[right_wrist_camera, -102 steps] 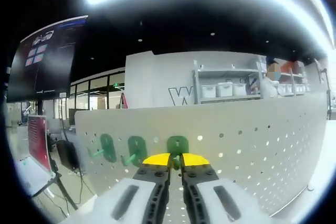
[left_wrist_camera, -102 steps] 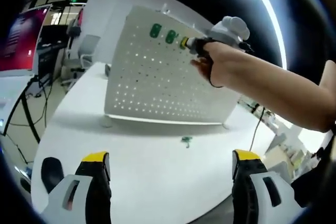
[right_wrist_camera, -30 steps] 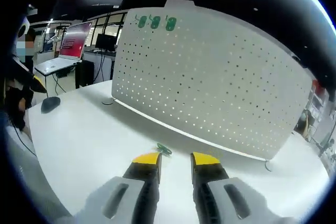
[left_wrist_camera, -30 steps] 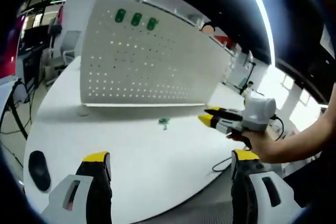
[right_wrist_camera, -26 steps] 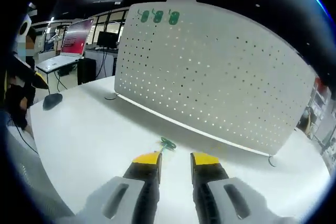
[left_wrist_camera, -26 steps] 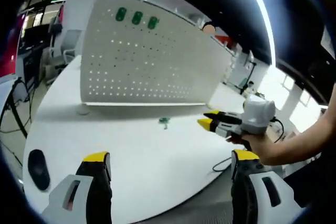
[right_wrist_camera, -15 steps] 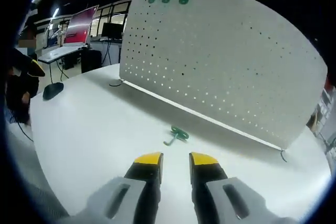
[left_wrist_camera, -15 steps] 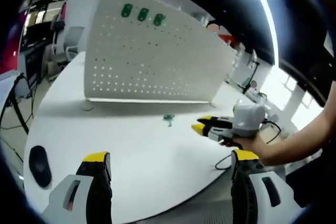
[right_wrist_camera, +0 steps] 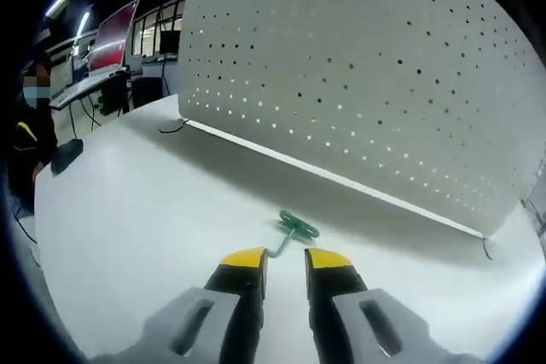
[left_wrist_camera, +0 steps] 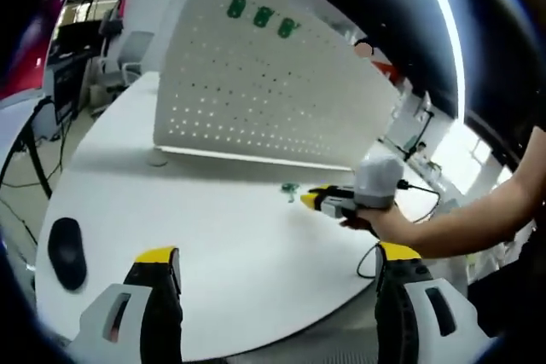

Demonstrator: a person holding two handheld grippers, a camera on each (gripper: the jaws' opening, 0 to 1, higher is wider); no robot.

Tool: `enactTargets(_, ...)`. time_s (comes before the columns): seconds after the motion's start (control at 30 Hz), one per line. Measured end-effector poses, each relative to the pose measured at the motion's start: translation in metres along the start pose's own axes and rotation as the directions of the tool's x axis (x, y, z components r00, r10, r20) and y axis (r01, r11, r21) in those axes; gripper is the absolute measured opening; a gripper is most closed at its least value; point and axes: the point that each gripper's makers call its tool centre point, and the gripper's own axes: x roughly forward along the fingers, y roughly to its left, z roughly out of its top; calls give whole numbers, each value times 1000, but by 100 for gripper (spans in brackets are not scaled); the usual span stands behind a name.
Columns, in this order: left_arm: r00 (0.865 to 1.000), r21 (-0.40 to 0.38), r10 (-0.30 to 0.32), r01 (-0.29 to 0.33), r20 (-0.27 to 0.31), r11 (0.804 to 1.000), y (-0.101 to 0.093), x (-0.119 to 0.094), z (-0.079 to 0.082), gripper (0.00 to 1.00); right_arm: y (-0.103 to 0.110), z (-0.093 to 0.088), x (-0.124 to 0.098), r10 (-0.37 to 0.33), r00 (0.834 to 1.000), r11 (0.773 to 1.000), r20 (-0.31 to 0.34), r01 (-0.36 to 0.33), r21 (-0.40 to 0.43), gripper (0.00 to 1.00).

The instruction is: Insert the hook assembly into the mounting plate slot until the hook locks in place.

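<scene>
A green hook point(right_wrist_camera: 294, 229) lay flat on the white counter point(right_wrist_camera: 136, 210), in front of the upright pegboard point(right_wrist_camera: 367, 66), well in from the counter's edges. The right gripper point(right_wrist_camera: 284, 260) hovered right at it, jaws slightly parted with the hook's stem between the yellow tips; I could not tell if they touched it. Three green hooks point(left_wrist_camera: 262, 16) sat near the pegboard's top edge. The left gripper point(left_wrist_camera: 277, 262) hung back near the counter's edge, spread wide, holding nothing. A mouse point(left_wrist_camera: 66, 251) lay near that edge.
</scene>
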Motion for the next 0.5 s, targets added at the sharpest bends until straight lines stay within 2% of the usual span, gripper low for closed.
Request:
enactTargets(0.2,999,-19,32,-32,1,999,11,-2,-2,96,3,-4,16,1,1000,999,-31,0,48,10)
enactTargets(0.27,999,-30,35,-35,6,999,10,-2,-3,96,3,-2,19,0,1000,999,-29,2,53,10)
enactTargets(0.37,999,-49,34,-34,8,998,10,-1,-5,96,1,-2,22,-21,999,1000,-42,21,8,7)
enactTargets(0.5,999,-43,35,-35,1,998,8,1,-7,95,-2,-5,26,-29,998,998,-58,32,46,7)
